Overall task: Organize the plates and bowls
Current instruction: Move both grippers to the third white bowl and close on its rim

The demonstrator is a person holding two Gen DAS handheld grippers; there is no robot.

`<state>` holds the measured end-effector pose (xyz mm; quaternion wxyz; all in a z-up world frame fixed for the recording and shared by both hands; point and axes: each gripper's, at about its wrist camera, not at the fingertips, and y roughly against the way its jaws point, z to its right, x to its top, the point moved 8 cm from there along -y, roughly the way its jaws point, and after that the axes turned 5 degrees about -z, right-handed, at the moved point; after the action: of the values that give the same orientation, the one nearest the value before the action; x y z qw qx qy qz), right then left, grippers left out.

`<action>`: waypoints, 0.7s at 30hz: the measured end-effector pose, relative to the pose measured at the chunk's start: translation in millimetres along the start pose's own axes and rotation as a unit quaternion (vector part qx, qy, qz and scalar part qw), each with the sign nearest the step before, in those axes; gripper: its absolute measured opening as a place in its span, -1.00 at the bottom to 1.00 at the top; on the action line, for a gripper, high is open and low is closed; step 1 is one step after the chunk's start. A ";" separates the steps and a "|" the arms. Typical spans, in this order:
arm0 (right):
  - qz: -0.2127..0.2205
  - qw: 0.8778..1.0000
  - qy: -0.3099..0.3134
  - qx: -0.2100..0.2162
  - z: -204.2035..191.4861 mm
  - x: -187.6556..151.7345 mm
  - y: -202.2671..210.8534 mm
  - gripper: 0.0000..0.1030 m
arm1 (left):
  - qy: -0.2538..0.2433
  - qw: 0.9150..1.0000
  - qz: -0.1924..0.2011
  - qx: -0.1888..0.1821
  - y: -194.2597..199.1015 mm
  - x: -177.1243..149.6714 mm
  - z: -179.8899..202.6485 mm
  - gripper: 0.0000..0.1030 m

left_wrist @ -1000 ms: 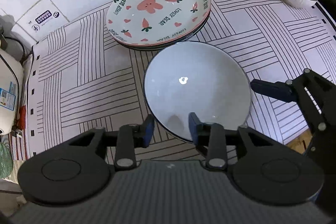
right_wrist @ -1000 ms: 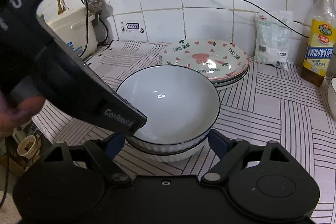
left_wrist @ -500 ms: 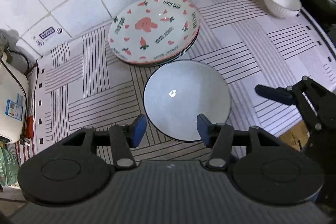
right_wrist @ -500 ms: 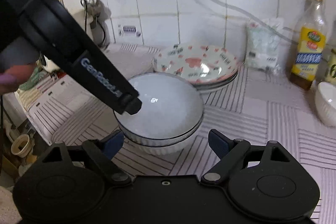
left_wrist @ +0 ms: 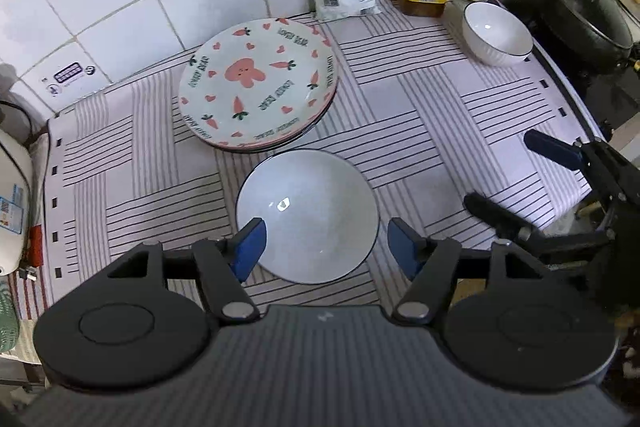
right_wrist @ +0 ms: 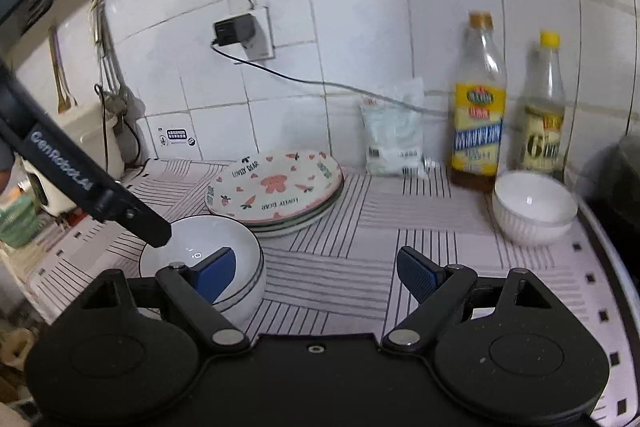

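**White bowls stacked, one straggler left by the bottles**

White glaze, dark rim: the stacked bowls sit on the striped mat, just in front of the pile of carrot-print plates. My left gripper hangs above them, jaws spread and just opening wider, nothing between the pads, so that load is released and standing by itself. The side view shows two bowls nested, the upper one seated fairly level.

My right gripper is wide open too, empty, looking across the mat toward the small ribbed bowl at the far right, just beside the two bottles and near the dark pot.

That bowl reads as the next pickup, and here is where I worry. It sits close against the bottles, so a finger going in on the far side could nudge one over. A glazed rim is slick; a pinch taken too shallow may let it slip on the way across. My left fingers hang low over the stack, and the two grippers could clash if I bring the bowl in before clearing out.
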<state>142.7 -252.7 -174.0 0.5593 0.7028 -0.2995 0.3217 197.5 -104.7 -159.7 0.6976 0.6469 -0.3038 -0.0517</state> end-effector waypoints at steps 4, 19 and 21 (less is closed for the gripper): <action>0.013 0.999 -0.046 -0.002 24.0 6.1 1.8 0.75 | -0.009 1.000 -0.005 -0.012 -2.6 13.9 8.9 0.29; 0.102 0.972 -0.188 -0.095 128.1 17.4 -24.3 0.62 | -0.017 0.994 0.052 -0.099 -48.8 108.1 68.3 0.29; 0.108 0.964 -0.211 -0.120 143.9 12.1 -35.2 0.58 | -0.010 0.992 0.061 -0.108 -59.9 121.3 76.7 0.28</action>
<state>194.4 -387.5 -209.3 0.5253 0.6465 -0.5211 0.1858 277.4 -237.4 -174.1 0.7621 0.5475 -0.3422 -0.0484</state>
